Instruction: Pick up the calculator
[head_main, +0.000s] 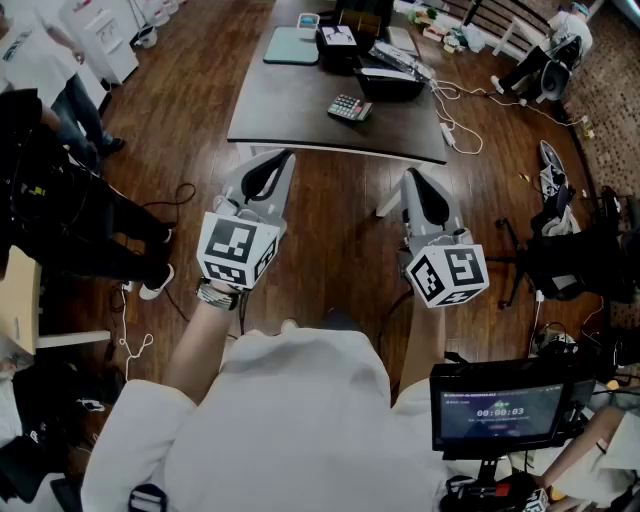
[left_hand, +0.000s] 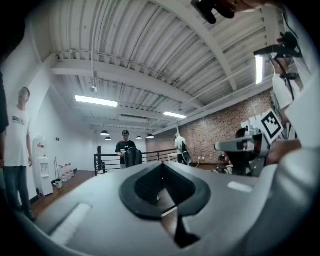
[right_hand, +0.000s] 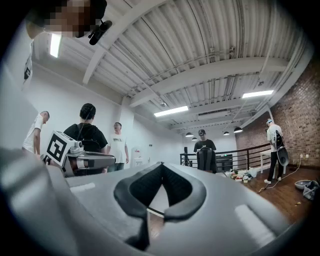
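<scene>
Your calculator (head_main: 350, 107) lies flat on the dark surface (head_main: 290, 110) in the upper middle of the frame, pale keys up, turned slightly askew, near the front edge.

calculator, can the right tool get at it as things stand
Probably yes, but not yet. The calculator lies near the front edge of the table, bare tabletop before it. The right tool hangs short of that edge, shut, so it must open and come forward.
</scene>
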